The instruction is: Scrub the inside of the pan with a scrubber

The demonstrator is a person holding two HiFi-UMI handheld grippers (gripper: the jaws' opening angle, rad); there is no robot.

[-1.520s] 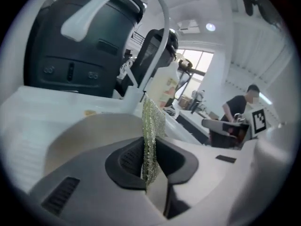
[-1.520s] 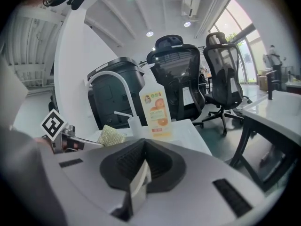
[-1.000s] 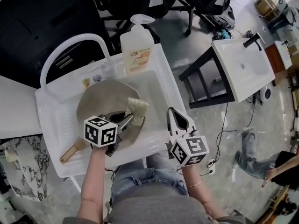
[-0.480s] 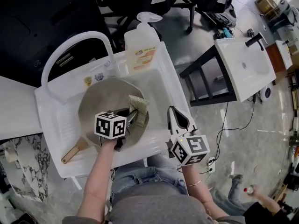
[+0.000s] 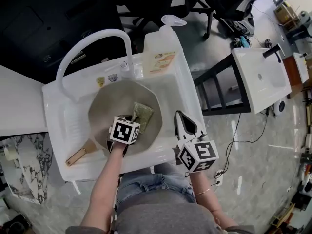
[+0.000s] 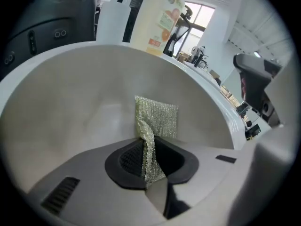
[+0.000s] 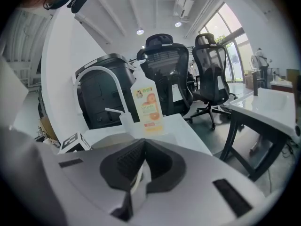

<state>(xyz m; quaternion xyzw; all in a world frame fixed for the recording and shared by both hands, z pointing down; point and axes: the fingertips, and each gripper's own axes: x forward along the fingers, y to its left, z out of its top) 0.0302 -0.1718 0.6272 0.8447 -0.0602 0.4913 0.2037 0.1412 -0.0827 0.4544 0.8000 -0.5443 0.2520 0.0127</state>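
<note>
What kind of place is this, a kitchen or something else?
Probably an office or lab with a mock washing station: the white sink stands near office chairs, a second sink sits on a black frame, cables cross the floor.

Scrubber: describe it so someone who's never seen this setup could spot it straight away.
Find the white sink with the arched tap; a grey pan sits in its basin. Inside the pan, the scrubber is the small square of glittery, yellow-green mesh pinched in the left gripper, the only textured, soft thing there.
</note>
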